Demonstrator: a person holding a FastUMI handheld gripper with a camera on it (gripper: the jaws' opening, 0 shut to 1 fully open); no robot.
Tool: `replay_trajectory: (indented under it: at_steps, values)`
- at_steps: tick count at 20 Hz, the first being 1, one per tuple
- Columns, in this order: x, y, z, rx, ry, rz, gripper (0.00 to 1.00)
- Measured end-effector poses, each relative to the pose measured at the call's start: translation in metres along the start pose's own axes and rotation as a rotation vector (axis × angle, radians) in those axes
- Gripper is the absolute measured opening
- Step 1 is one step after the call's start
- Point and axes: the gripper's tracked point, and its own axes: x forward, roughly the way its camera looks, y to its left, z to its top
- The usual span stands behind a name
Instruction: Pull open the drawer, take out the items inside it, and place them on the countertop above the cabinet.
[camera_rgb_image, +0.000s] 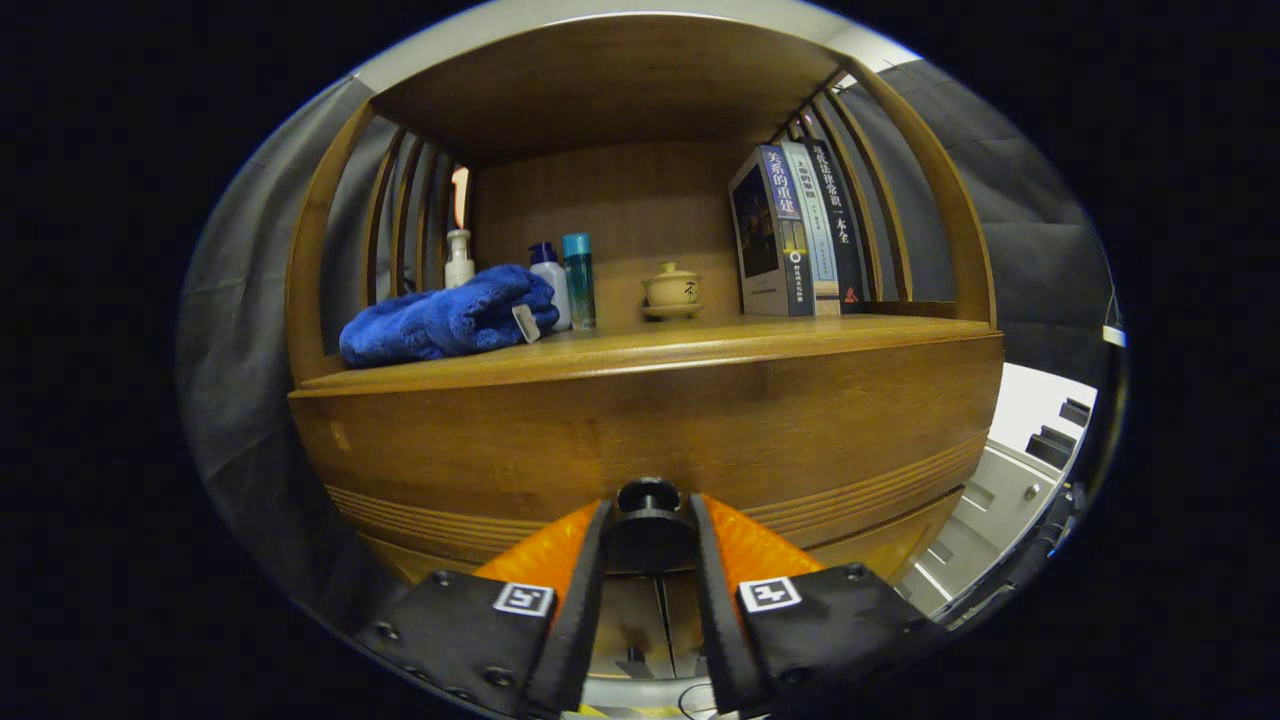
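Observation:
A wooden cabinet fills the view, its drawer front (640, 430) close ahead of me. The drawer's dark round knob (648, 522) sits between my two fingers, and my gripper (648, 530) is shut on it, both fingers pressing its sides. The drawer's inside is hidden. Above the drawer front runs the countertop (760, 340). On it lie a blue towel (445, 318), a white pump bottle (459, 260), a white bottle with a blue cap (550, 283), a teal bottle (579, 280), a small lidded ceramic cup (672, 290) and three upright books (795, 230).
Curved wooden slats (400, 210) and side posts frame the shelf space over the countertop, with a wooden top board (620, 80) above. Grey cloth (240, 330) hangs to the left. To the right of the cabinet stands pale equipment (1020, 470).

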Motion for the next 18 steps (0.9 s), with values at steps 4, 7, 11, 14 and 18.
replay_trajectory:
  at_steps: [4, 7, 11, 14, 18]
  values:
    - [0.002, -0.003, -0.001, -0.069, 0.000, -0.023, 0.45]
    - [-0.001, -0.002, -0.004, -0.068, 0.015, -0.023, 0.39]
    - [-0.011, 0.000, -0.005, -0.069, 0.016, -0.031, 0.39]
    - [-0.022, -0.001, -0.007, -0.049, 0.025, -0.030, 0.39]
    - [-0.036, -0.001, -0.009, -0.056, 0.024, -0.036, 0.38]
